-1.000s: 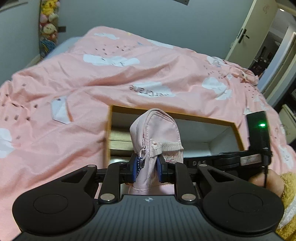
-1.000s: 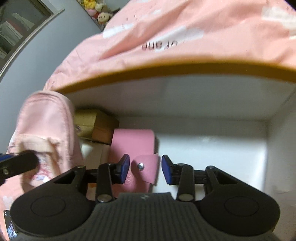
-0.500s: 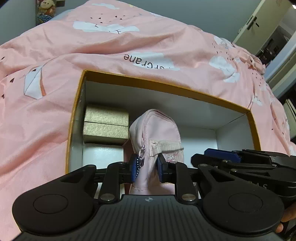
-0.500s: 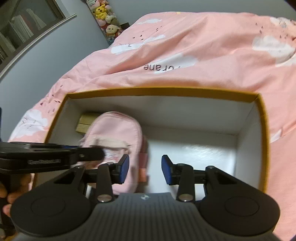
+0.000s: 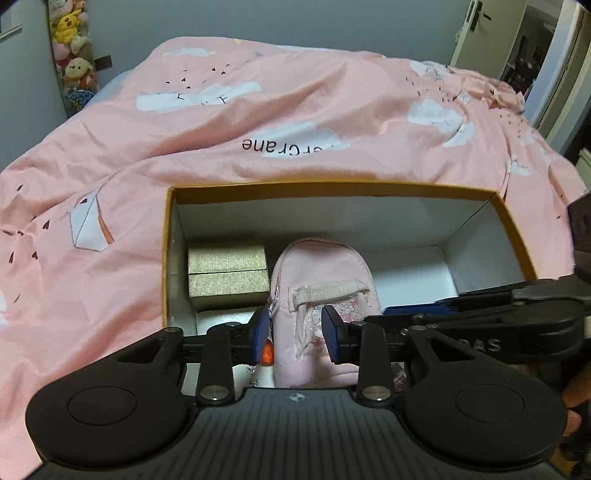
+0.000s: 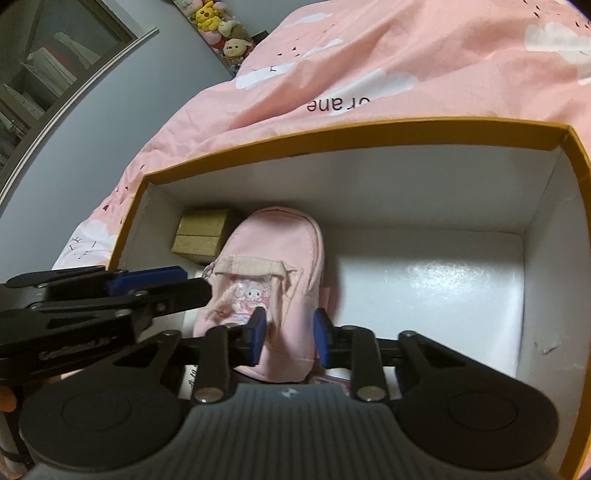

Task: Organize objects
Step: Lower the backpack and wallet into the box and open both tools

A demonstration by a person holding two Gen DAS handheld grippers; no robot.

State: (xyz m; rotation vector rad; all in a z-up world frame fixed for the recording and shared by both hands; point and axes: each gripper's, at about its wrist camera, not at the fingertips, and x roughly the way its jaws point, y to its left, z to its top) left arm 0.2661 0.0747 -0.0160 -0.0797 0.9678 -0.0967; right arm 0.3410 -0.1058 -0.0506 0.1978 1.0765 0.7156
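Both cameras sit on the grippers, looking forward along the fingers and steeply downward, close above the open box [image 5: 168, 258] on the bed [image 5: 258, 122].

Left wrist view: the box fills the middle, the wall and door at 12 to 1 o'clock.

Right wrist view: nearer, the box interior fills the centre, shelves at 10 o'clock.

Shared: the box, the pink pouch [image 5: 321, 269] and the brown cartons [image 6: 201, 234]; each gripper appears in the other view.

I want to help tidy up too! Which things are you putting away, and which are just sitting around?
Part of the tidying:
- pink pouch, lying in the box
- gold boxes, stacked in the box's corner
- orange-rimmed box
- left gripper and right gripper

Just there:
- pink bedspread
- plush toys
- door
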